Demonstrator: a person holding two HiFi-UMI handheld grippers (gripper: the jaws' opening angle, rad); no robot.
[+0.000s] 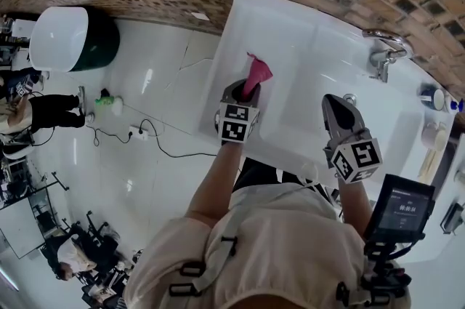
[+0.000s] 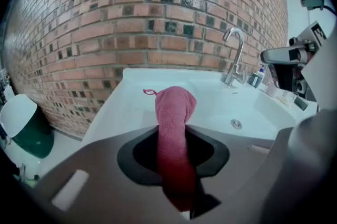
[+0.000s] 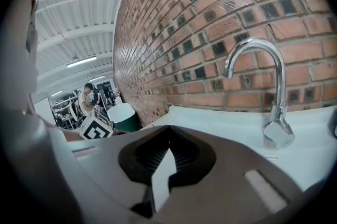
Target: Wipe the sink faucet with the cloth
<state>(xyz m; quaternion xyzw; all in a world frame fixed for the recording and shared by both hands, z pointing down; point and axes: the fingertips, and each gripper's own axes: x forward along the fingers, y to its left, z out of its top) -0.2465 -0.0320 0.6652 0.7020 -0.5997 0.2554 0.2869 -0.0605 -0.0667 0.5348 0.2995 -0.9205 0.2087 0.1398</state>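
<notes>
A pink cloth (image 1: 256,73) sticks up out of my left gripper (image 1: 245,87), which is shut on it over the left part of the white sink (image 1: 290,31). In the left gripper view the cloth (image 2: 174,112) runs between the jaws, its top end with a small loop standing past the tips. The chrome faucet (image 1: 385,49) stands at the sink's back right, against the brick wall. My right gripper (image 1: 333,101) hovers over the sink's front right, shut and empty. In the right gripper view the faucet (image 3: 268,86) rises ahead and to the right of the tips.
Small bottles and a cup (image 1: 434,98) stand on the sink's right end. A white-lidded green bin (image 1: 73,38) sits on the floor to the left, with a power strip and cable (image 1: 138,131) nearby. A screen device (image 1: 403,209) hangs near my right arm.
</notes>
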